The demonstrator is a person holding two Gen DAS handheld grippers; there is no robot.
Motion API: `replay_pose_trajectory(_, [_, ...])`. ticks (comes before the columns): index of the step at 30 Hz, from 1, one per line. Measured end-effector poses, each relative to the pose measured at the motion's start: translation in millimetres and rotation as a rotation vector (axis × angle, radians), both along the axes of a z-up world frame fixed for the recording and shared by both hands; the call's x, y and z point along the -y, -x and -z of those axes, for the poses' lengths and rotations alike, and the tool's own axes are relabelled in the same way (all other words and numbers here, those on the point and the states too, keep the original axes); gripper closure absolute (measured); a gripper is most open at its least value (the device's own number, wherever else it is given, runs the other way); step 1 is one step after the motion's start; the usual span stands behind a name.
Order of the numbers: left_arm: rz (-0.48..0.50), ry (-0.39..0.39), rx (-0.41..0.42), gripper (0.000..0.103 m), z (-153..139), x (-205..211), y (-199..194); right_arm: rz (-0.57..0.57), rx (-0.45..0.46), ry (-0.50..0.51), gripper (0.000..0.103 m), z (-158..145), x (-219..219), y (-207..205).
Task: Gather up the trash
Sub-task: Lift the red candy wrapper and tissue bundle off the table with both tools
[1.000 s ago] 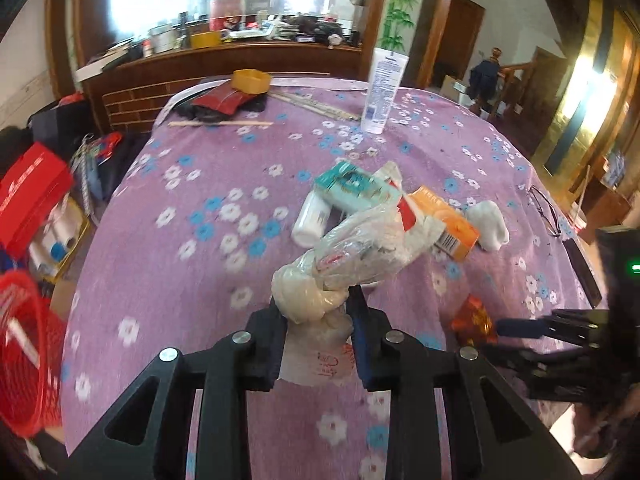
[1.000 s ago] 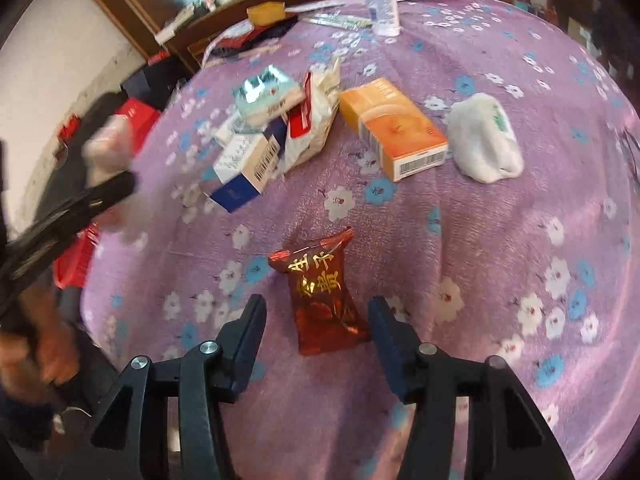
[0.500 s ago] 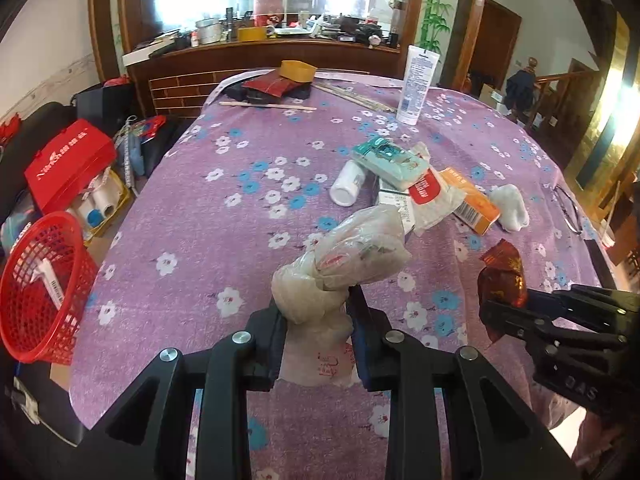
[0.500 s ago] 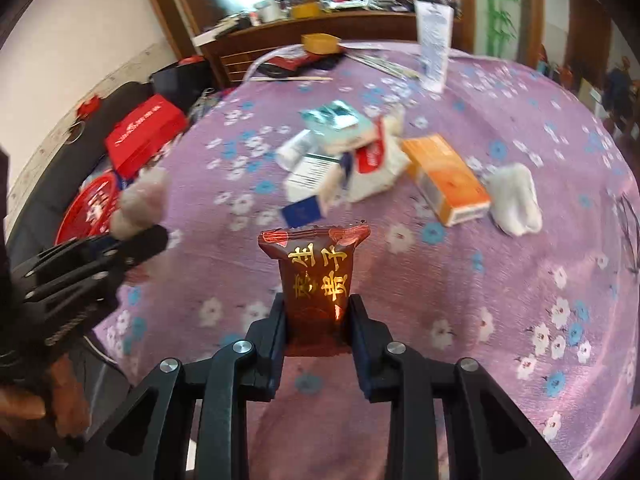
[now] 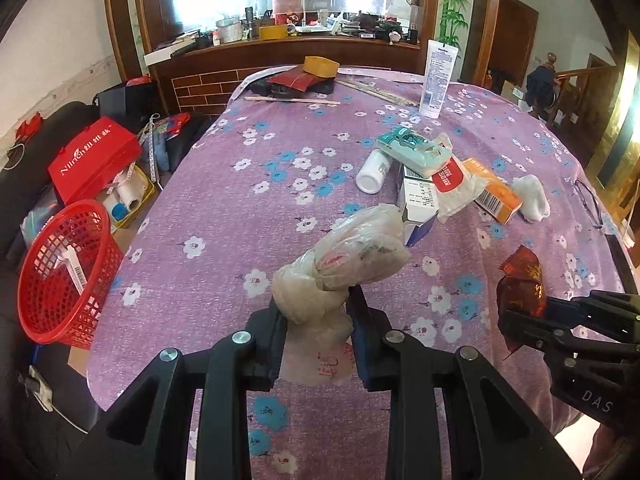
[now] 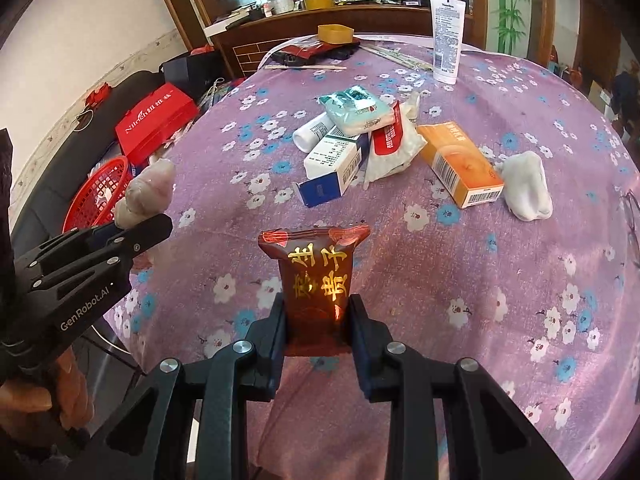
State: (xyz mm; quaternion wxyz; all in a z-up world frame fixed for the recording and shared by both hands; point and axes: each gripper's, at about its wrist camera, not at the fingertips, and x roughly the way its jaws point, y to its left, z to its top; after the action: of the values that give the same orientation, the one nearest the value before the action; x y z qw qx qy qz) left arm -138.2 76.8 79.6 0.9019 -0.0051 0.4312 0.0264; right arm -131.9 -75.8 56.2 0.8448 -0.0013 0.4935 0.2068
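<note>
My left gripper (image 5: 318, 316) is shut on a crumpled clear plastic bag (image 5: 344, 264), held above the purple flowered tablecloth (image 5: 248, 216). My right gripper (image 6: 318, 316) is shut on a dark red snack wrapper (image 6: 316, 276) with gold characters, lifted off the cloth. In the left wrist view that wrapper (image 5: 522, 284) and the right gripper show at the far right. In the right wrist view the left gripper (image 6: 148, 222) with its bag (image 6: 146, 192) shows at the left. A red mesh basket (image 5: 60, 272) stands off the table's left edge, with a white strip inside.
A pile on the table's middle: teal packet (image 6: 358, 110), white bottle (image 6: 314, 136), white and blue box (image 6: 334, 168), red and white pouch (image 6: 390, 148), orange box (image 6: 460, 162), white wad (image 6: 526, 188). A white tube (image 6: 446, 36) stands at the back. Red box (image 5: 94, 158) and clutter lie left of the table.
A second ago the red wrapper lay on the cloth between my right gripper's open jaws; they have shut on it and lifted it. Both views have drawn back, showing the basket and more table.
</note>
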Motion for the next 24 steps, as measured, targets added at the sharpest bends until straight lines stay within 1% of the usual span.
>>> replay_pose_trajectory(8, [-0.003, -0.016, 0.01, 0.075, -1.6, -0.4, 5.3, 0.001, -0.002, -0.001, 0.071, -1.0, -0.1, 1.2])
replay_pose_trajectory(24, [-0.008, -0.023, 0.015, 0.075, -3.4, -2.4, 7.6, 0.008, -0.009, 0.002, 0.072, -0.1, 0.6, 3.1])
